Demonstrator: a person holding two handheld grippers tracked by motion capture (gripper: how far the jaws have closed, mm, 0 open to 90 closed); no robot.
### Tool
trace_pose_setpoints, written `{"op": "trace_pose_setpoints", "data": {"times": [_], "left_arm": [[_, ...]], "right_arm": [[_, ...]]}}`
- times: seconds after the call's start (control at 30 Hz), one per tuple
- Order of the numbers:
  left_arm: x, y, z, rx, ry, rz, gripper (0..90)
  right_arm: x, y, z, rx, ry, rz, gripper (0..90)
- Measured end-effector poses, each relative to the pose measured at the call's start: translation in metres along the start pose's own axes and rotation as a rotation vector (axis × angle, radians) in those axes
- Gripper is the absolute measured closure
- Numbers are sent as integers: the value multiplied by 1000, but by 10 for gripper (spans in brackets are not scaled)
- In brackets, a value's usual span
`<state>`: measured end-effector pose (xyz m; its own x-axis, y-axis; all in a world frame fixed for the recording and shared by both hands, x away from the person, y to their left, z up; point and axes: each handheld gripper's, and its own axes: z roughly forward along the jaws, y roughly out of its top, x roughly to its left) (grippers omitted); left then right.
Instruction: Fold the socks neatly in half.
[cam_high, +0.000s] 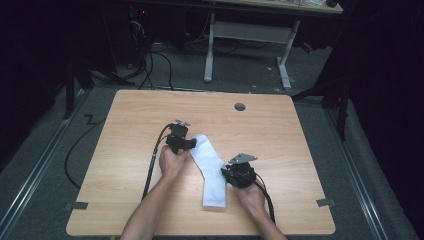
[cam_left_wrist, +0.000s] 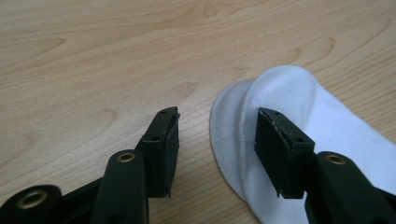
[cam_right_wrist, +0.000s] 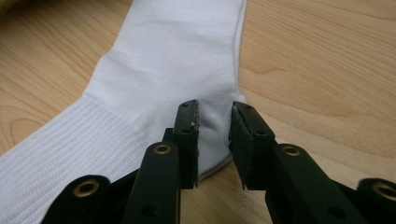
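Note:
A white sock lies flat on the wooden table, toe end far, ribbed cuff near. My left gripper is at the toe end. In the left gripper view it stands open and low, one jaw over bare wood, the other over the rounded toe, with the sock's edge between them. My right gripper is at the sock's right edge, midway along. In the right gripper view its jaws stand close together, with the heel fabric of the sock gathered between the pads.
A grey round cable port sits in the table near its far edge. Black cables trail from both grippers toward the near edge. Beyond the table are a white desk frame and loose cables on the grey floor.

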<state>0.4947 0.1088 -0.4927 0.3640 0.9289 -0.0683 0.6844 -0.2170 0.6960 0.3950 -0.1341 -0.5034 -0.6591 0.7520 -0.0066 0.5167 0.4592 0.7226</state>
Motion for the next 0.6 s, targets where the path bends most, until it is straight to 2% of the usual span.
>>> {"op": "trace_pose_setpoints", "data": {"times": [0.07,0.13,0.3,0.43,0.6], "left_arm": [[-1,0,0,1,-1,4,497],[-4,0,1,0,2,26,506],[-9,3,0,29,-42,55,687],[-8,5,1,41,-86,48,824],[-6,4,-2,23,-95,47,861]], "right_arm": [[0,0,0,-1,1,0,722],[-1,0,0,-3,4,-2,722],[-1,-1,1,-7,5,-2,720],[0,0,1,-6,2,0,719],[0,-1,1,-10,-3,1,709]]}}
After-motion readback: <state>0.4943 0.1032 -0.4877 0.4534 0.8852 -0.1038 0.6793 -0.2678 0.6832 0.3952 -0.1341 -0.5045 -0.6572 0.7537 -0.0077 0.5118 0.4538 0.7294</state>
